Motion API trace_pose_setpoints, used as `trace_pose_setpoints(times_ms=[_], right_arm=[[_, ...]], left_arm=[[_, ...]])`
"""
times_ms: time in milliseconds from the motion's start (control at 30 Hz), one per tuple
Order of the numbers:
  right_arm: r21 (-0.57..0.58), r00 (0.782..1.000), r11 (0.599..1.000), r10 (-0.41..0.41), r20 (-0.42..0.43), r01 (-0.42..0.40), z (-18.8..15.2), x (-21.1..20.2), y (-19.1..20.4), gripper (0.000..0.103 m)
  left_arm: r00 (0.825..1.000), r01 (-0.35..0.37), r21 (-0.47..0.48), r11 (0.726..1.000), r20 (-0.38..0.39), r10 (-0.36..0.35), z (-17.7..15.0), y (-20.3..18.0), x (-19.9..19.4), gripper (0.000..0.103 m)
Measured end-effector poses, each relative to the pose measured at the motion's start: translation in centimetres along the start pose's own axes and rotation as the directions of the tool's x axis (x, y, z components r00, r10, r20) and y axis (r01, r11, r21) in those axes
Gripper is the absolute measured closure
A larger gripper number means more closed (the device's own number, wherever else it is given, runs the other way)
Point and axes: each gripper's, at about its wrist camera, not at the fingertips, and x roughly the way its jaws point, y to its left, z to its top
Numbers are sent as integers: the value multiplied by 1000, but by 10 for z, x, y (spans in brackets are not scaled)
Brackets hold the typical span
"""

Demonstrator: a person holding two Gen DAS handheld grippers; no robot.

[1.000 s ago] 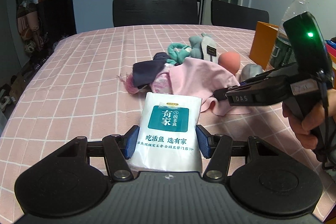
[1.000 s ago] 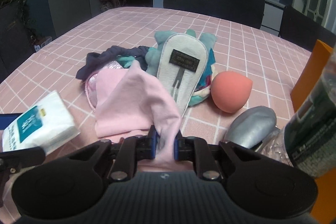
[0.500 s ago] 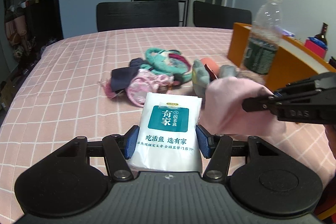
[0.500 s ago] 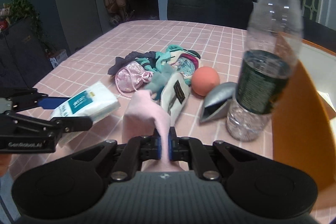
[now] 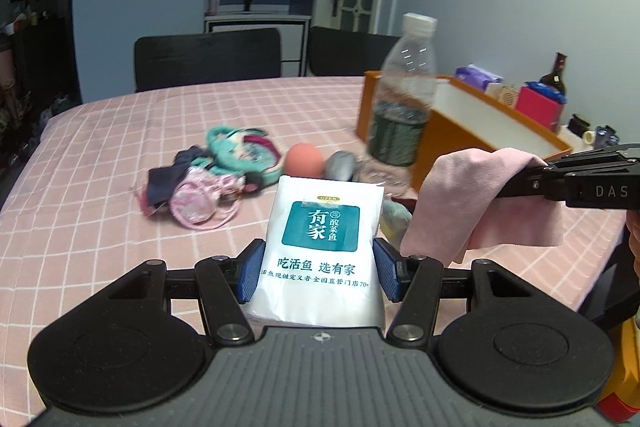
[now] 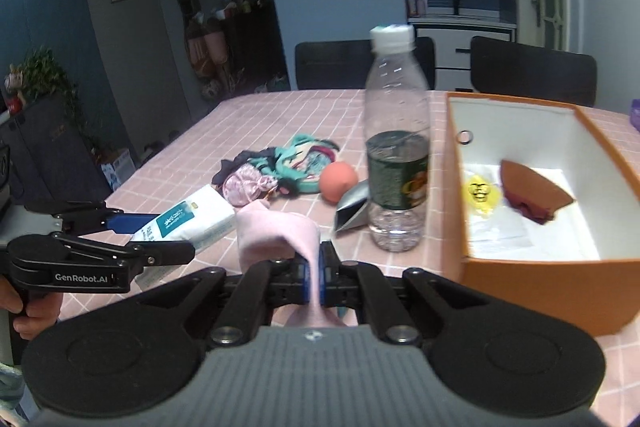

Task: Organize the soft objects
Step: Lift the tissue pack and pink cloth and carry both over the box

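Pink cloth (image 6: 276, 231) hangs folded and soft from the right hand-held gripper (image 6: 316, 277), which is closed on it so that only a thin strip of cloth shows between the blue pads. In the left wrist view the same cloth (image 5: 480, 203) is raised above the bench (image 5: 100, 155) and droops from the black fingers, on the near side of the water bottle (image 5: 404, 99).

The left hand-held gripper (image 5: 318, 275) is closed on a white tissue pack (image 5: 320, 247) with a teal label; its blue pads press on both sides of the pack, and the jaws stand as wide as the pack. From the right wrist view the pack (image 6: 188, 217) is held to the left of the bottle (image 6: 396, 147), and part of the person's left hand (image 6: 28, 311) shows around the handle.

Left of the bottle and behind it lies a small heap: a teal pouch (image 6: 308, 159), a shiny pink pouch (image 6: 246, 183) and a dark cloth (image 6: 228, 169) touching one another. A coral sponge ball (image 6: 338, 181) lies just beside the bottle, and a silver pouch (image 6: 352, 209) touches the bottle's base.

Right of the bottle stands an orange box (image 6: 520, 291) with white inner walls. Inside it are a brown folded piece (image 6: 528, 191), a small yellow item (image 6: 480, 193) and clear plastic wrapping on the floor of the box.
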Motion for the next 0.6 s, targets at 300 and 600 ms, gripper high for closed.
trace_pose_setpoints(times_ms=[300,600], right_arm=[[-16,992,994,-105,74,106,21,-55,-24,103],[-69,952,962,-247,182,263,62,-104,-49,103]], left_arm=[[997,62,88,994,32,-65,23,-43,-15,37],[980,146,214,966,103,-171,64,-101,-17,37]])
